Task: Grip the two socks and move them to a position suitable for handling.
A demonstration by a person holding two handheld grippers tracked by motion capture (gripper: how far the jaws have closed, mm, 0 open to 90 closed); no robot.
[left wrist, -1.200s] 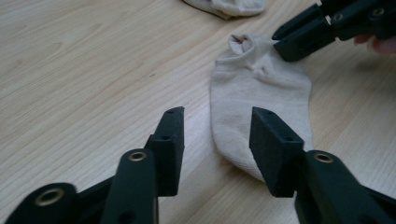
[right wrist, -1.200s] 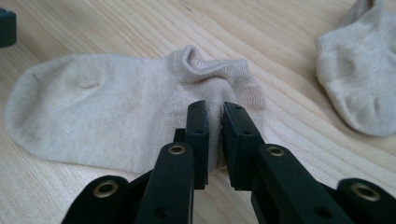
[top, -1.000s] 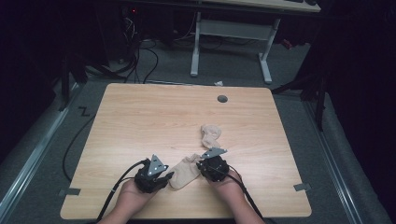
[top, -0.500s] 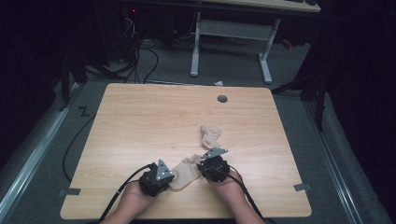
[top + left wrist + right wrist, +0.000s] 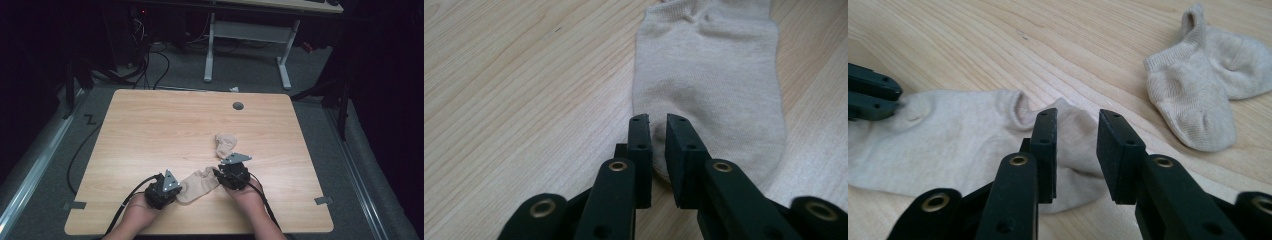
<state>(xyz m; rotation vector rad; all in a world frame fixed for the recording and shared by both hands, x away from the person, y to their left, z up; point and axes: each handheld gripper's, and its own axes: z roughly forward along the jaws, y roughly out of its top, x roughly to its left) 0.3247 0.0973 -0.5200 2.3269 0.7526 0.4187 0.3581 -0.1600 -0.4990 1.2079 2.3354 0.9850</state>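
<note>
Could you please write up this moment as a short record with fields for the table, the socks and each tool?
surface: wooden table
flat sock: beige, lying flat between the two tools
folded sock: beige, doubled over, lying apart, farther up the table
left tool: jaws have just been closing, narrow gap, pinching the toe end of the flat sock
right tool: jaws have just been opening, standing apart over the flat sock's cuff end, not pressing it

A folded second sock (image 5: 226, 144) lies on the wooden table (image 5: 150, 130).
</note>
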